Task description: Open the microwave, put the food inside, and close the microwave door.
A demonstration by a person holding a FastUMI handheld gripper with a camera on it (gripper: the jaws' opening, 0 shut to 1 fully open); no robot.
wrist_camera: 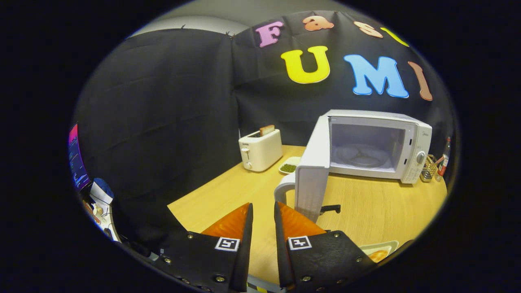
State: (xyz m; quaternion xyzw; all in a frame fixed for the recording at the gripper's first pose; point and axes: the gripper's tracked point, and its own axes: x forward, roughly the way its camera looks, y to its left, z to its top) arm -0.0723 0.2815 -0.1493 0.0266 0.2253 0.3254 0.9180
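Gripper (pixel 263 208) sits low over the near edge of the wooden table (pixel 374 211), fingers almost together with a narrow gap between the tips, nothing pinched between them. Only bare tabletop shows through the gap.

White microwave (pixel 378 144) stands on the table well beyond the fingers, toward the right, against the black cloth wall (pixel 163 114). Its door (pixel 313 171) is swung wide open on the left hinge, edge-on toward the camera, the lower corner of the door just ahead of the right fingertip. Cavity is lit and visible, glass turntable (pixel 360 156) inside, no food on it. Control knob (pixel 420 158) on the right panel.

Food: a pale tray with something orange-yellow (pixel 379 252) lies on the table just right of the right finger, near the table's front edge, partly hidden by the finger body. It is outside the microwave.

Other items: white toaster (pixel 260 150) with a slice of bread (pixel 267 130) sticking up from a slot, left of the microwave and apart from it. Small dish of green stuff (pixel 289 167) between toaster and open door. A white curved handle (pixel 283 190), maybe a kettle or jug, is mostly hidden behind the door. Small black object (pixel 330 209) on the table just right of the door's bottom. Wire basket (pixel 428 169) and a bottle with red label (pixel 444 160) stand right of the microwave.
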